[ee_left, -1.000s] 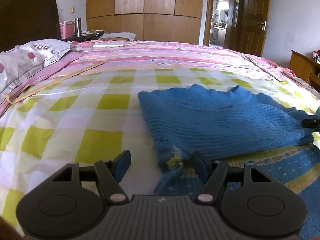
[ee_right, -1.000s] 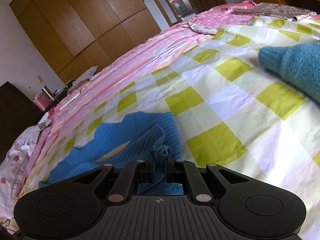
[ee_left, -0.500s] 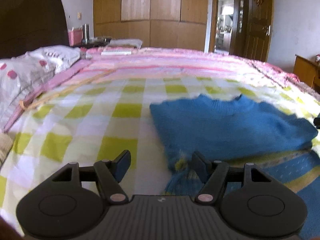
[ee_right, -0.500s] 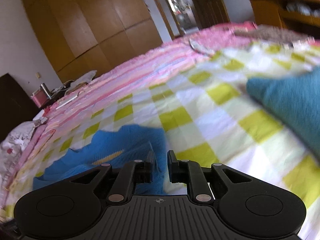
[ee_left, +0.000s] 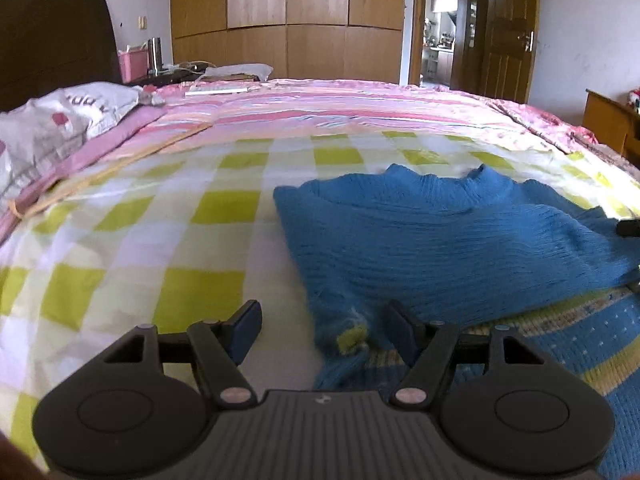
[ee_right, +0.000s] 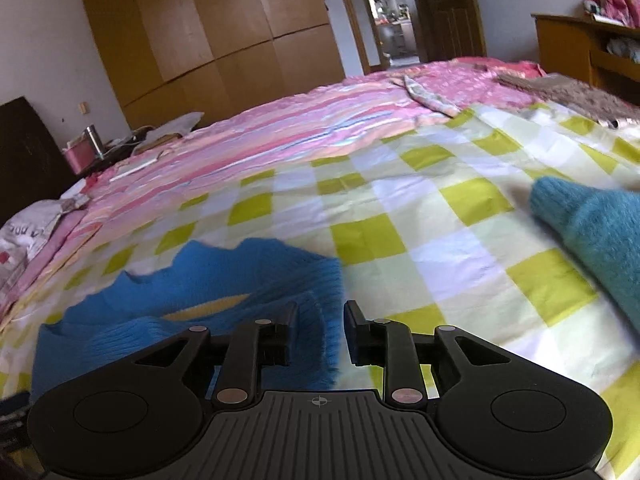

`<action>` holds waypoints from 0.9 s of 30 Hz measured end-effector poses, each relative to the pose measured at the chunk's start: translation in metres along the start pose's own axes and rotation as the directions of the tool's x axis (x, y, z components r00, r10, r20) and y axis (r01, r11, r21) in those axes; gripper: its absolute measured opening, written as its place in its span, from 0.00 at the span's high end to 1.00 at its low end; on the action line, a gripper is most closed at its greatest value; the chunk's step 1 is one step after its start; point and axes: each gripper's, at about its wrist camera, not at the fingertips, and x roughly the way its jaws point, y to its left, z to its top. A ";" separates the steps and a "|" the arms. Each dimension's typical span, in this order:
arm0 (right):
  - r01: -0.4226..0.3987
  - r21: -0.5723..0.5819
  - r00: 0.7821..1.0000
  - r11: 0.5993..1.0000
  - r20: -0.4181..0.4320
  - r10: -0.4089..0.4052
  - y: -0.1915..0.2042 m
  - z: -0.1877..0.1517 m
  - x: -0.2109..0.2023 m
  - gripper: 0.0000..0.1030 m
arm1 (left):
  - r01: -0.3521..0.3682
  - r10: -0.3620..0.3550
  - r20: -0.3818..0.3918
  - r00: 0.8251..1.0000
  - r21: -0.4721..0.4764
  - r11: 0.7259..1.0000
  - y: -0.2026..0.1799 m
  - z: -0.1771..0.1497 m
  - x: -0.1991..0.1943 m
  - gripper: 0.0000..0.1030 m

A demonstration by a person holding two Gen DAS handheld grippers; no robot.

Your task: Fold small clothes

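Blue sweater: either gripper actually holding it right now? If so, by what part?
Neither. The left gripper is open over the blue sweater's corner; the right gripper's jaws are opening, its edge lying loose between them.

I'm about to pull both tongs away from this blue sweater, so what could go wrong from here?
The right tongs are opening with the blue sweater edge between them; fuzzy knit could snag a finger and drag the fold open. The open left tongs straddle the sweater's corner and might catch it on withdrawal.

Left wrist view: taken low and close over the bed (ee_left: 208, 216), aimed towards the wardrobe (ee_left: 286, 20).
Right wrist view: tilted, similarly low.
Shared: blue sweater (ee_left: 440, 248) (ee_right: 208, 276), apparently the same.
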 end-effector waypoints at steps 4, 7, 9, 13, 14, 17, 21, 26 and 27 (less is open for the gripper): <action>-0.083 0.076 0.995 0.994 -0.055 0.087 -0.010 -0.001 0.006 0.75 | 0.006 -0.006 -0.002 1.000 -0.022 1.000 0.003 -0.001 -0.001 0.28; -0.150 0.125 0.986 0.981 -0.057 0.158 -0.010 0.001 0.006 0.75 | 0.000 0.000 0.008 1.000 -0.010 1.000 0.001 -0.003 -0.002 0.28; -0.171 0.129 0.980 0.977 -0.075 0.182 -0.008 0.002 0.007 0.75 | 0.000 0.000 0.010 1.000 -0.009 1.000 0.001 -0.003 -0.001 0.28; -0.126 0.087 0.988 0.988 -0.077 0.133 -0.001 0.007 0.006 0.85 | 0.004 -0.004 0.010 1.000 -0.013 1.000 0.003 -0.003 -0.001 0.28; -0.112 0.056 0.991 0.992 -0.061 0.116 0.002 0.008 0.002 0.85 | 0.004 -0.004 0.011 1.000 -0.012 1.000 0.003 -0.003 -0.001 0.28; -0.084 -0.043 0.996 0.996 -0.043 0.082 0.015 0.009 -0.008 0.85 | 0.005 -0.005 0.015 1.000 -0.006 1.000 0.003 -0.003 -0.002 0.28; -0.129 -0.087 0.989 0.988 -0.085 0.121 0.024 0.007 -0.006 0.95 | 0.009 -0.009 0.018 1.000 -0.005 1.000 0.003 -0.003 -0.003 0.28; -0.122 -0.100 0.989 0.987 -0.090 0.113 0.029 0.008 0.001 0.85 | 0.014 -0.014 0.023 1.000 -0.003 1.000 0.004 -0.004 -0.003 0.28; -0.110 -0.110 0.991 0.988 -0.092 0.100 0.030 0.008 0.003 0.85 | 0.016 -0.016 0.023 1.000 -0.003 1.000 0.004 -0.004 -0.003 0.28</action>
